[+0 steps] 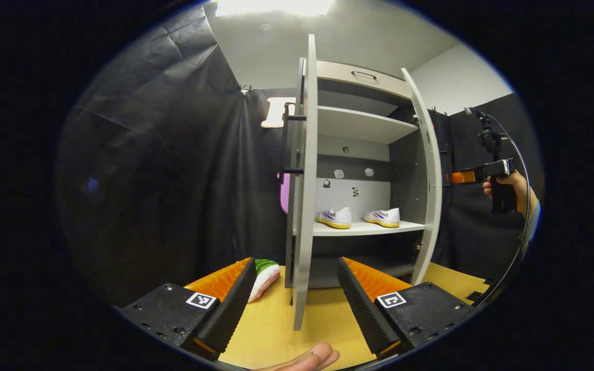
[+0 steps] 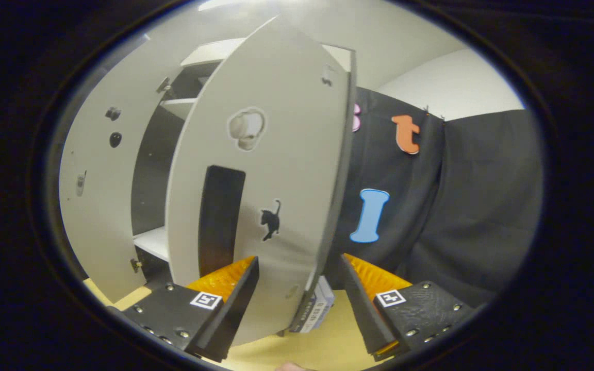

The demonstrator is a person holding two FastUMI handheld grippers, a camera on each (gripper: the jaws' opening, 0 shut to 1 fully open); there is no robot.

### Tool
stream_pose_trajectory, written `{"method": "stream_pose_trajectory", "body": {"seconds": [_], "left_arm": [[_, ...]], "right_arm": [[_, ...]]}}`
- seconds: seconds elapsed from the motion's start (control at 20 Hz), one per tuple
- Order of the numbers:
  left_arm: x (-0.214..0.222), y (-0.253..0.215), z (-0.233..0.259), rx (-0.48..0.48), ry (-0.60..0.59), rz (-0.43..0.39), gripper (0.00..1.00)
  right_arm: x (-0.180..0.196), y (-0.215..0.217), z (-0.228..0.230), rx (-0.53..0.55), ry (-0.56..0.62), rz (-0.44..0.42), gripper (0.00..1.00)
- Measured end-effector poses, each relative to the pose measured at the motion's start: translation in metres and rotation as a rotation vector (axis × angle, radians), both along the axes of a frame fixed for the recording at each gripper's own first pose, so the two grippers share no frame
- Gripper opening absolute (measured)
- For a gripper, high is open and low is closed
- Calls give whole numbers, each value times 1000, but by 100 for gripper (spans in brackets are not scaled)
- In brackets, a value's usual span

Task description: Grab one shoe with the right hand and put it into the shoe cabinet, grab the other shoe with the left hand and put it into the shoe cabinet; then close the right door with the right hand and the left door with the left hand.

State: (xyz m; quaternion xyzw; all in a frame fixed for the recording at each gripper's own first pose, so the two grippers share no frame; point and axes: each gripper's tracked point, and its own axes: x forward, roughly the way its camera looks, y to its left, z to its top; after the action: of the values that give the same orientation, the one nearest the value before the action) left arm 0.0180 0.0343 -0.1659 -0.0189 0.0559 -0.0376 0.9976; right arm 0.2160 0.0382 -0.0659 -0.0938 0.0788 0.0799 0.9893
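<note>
Cabinet (image 1: pixel 364 123): we see both doors ajar.
Middle shelf (image 1: pixel 369 228): two shoes (image 1: pixel 334 217) (image 1: pixel 384 217).
Left gripper (image 1: pixel 294 293): released.
Right gripper (image 2: pixel 299 293): released.

Both grippers held up with jaws spread wide

In the left gripper view, the left gripper (image 1: pixel 294 296) points forward with its two fingers (image 1: pixel 232 304) set well apart and nothing pressed between them; a fingertip of the holding hand (image 1: pixel 310 359) peeks in at the bottom edge. Farther off at the right, the person's other hand (image 1: pixel 508 188) grips a handle upright, a sleeve at the wrist. In the right gripper view, the right gripper (image 2: pixel 299 299) also stands agape.
</note>
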Motion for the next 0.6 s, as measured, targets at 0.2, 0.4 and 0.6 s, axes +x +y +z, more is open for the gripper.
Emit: {"method": "stream_pose_trajectory", "body": {"seconds": [0.2,0.4,0.6], "left_arm": [[-1,21,3,17,-6,29,97],[6,49,10,28,-15,76,97],[13,75,12,34,-24,122,96]], "right_arm": [[-11,30,-19,65,5,-31,94],[-42,47,-49,169,60,-8,94],[-80,37,-72,164,76,-14,94]]}}
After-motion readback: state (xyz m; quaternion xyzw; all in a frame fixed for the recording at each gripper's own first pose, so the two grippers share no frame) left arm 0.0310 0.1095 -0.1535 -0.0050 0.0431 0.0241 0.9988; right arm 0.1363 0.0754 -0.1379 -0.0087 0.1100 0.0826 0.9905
